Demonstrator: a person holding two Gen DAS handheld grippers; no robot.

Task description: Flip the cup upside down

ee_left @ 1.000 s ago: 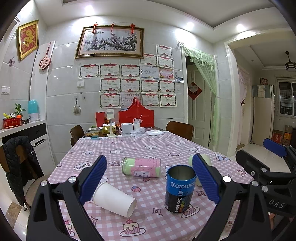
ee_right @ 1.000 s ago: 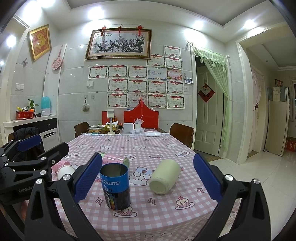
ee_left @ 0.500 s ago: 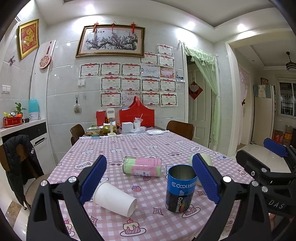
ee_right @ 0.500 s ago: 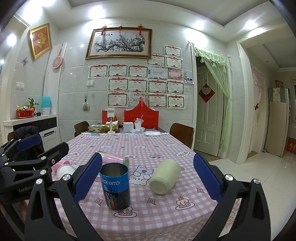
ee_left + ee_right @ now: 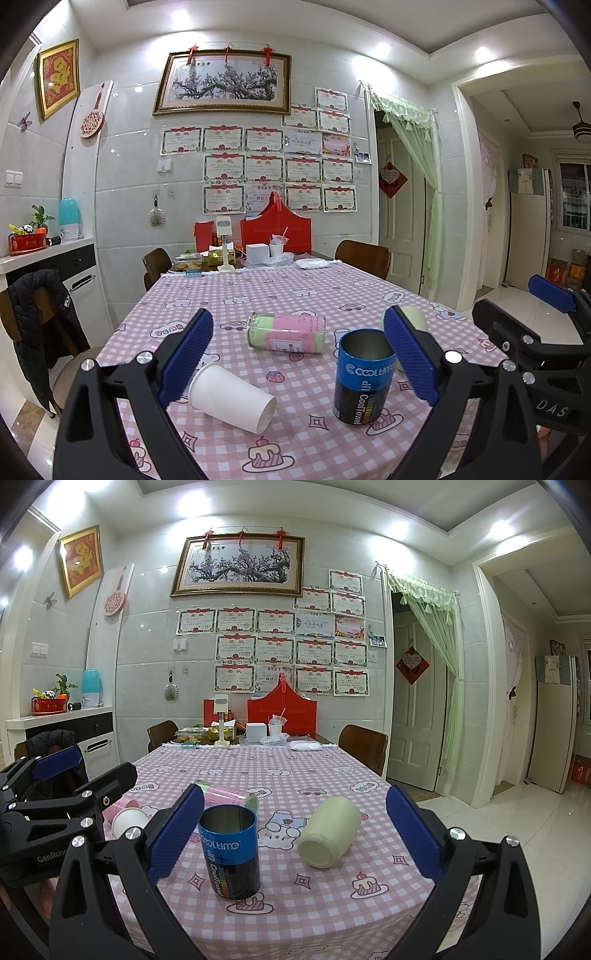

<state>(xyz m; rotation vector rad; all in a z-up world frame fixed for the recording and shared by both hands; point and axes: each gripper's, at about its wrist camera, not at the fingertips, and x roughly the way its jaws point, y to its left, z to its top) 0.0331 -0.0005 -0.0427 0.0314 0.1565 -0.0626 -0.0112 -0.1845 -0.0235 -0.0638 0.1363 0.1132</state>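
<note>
A blue open-topped can cup (image 5: pixel 363 376) stands upright near the table's front edge; it also shows in the right wrist view (image 5: pixel 229 851). A white paper cup (image 5: pixel 231 397) lies on its side to its left. A cream cup (image 5: pixel 328 832) lies on its side to the right. A pink-and-green tube (image 5: pixel 286 332) lies on its side behind. My left gripper (image 5: pixel 297 363) is open and empty, in front of the paper cup and can. My right gripper (image 5: pixel 293 834) is open and empty, in front of the can and cream cup.
The pink checked tablecloth (image 5: pixel 314 775) covers a long table. Boxes, a red bag (image 5: pixel 275 232) and dishes crowd its far end. Brown chairs (image 5: pixel 364 744) stand by the far sides. A jacket hangs on a chair (image 5: pixel 33 321) at left. An open doorway is at right.
</note>
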